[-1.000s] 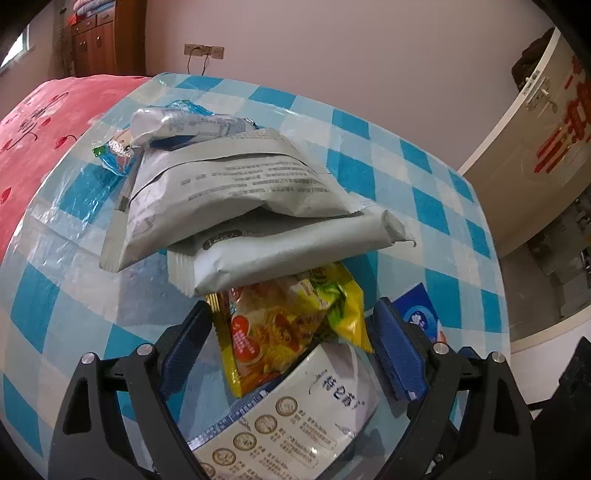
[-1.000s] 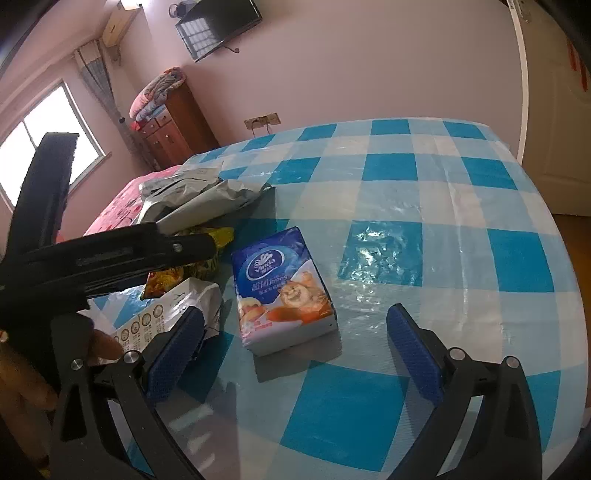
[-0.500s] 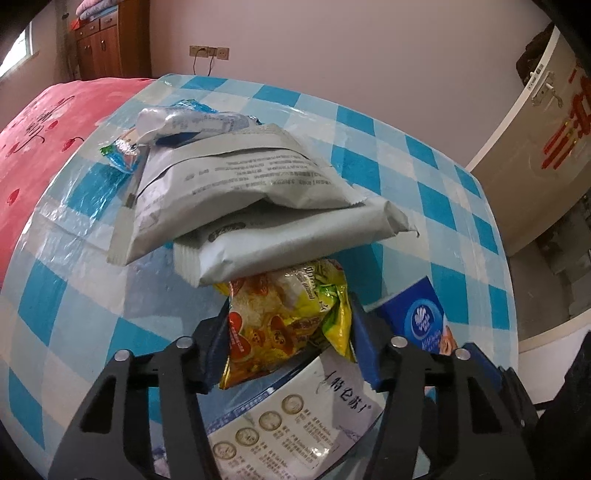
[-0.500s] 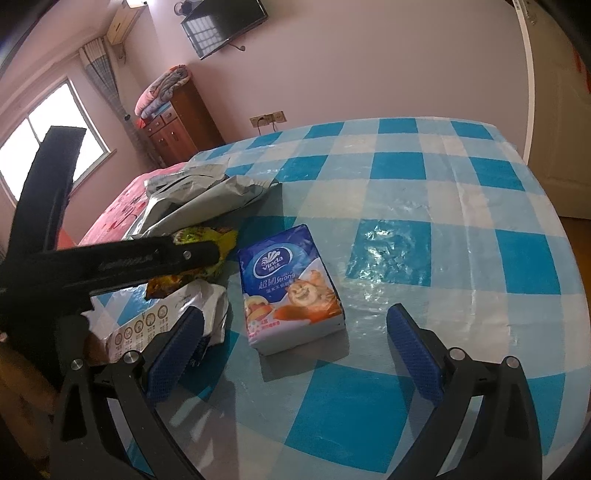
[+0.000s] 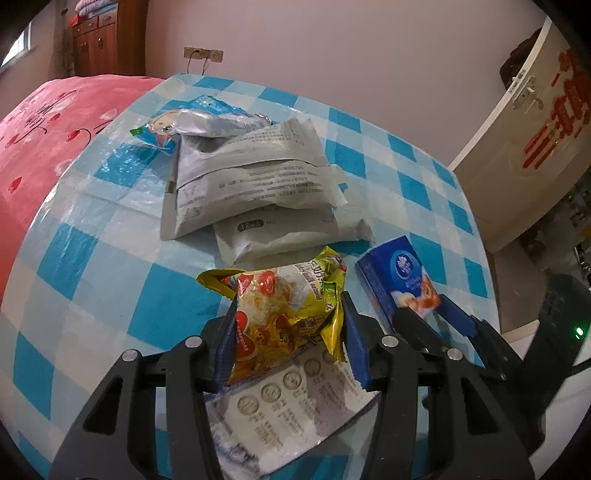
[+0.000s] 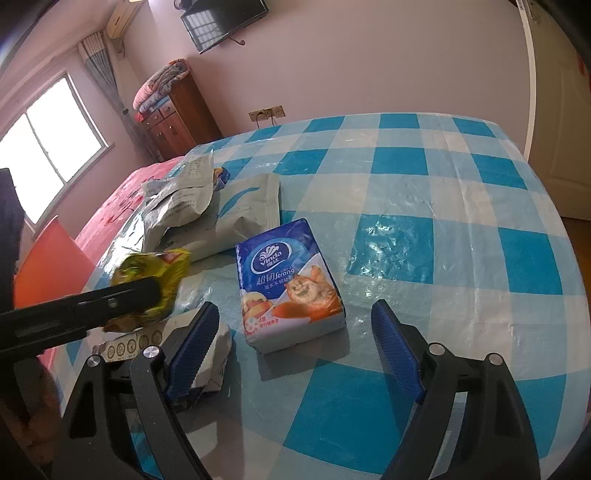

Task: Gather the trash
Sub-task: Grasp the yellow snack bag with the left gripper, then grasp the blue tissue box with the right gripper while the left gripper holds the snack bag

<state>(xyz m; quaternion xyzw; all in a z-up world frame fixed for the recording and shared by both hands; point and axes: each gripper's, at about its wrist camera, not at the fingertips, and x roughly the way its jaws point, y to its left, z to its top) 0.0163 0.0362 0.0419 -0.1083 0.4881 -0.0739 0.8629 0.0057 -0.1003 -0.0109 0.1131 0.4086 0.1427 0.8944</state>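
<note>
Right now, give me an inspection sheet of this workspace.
Surface: table under a blue-and-white checked plastic cloth.
Job's things: yellow snack wrapper between the left gripper's pads, lifted off the white printed packet; two grey pouches stacked behind; a blue-and-silver wrapper at the far end.
Clutter: blue tissue pack lying flat, nothing touching it.
Grippers: left gripper closing on the snack wrapper, pads pressing it; right gripper closing around the tissue pack's near end, pads not touching it.
Cables: one hanging from the wall sockets.
Surroundings: pink bedspread, wooden cabinet, wall television, window, door.
</note>
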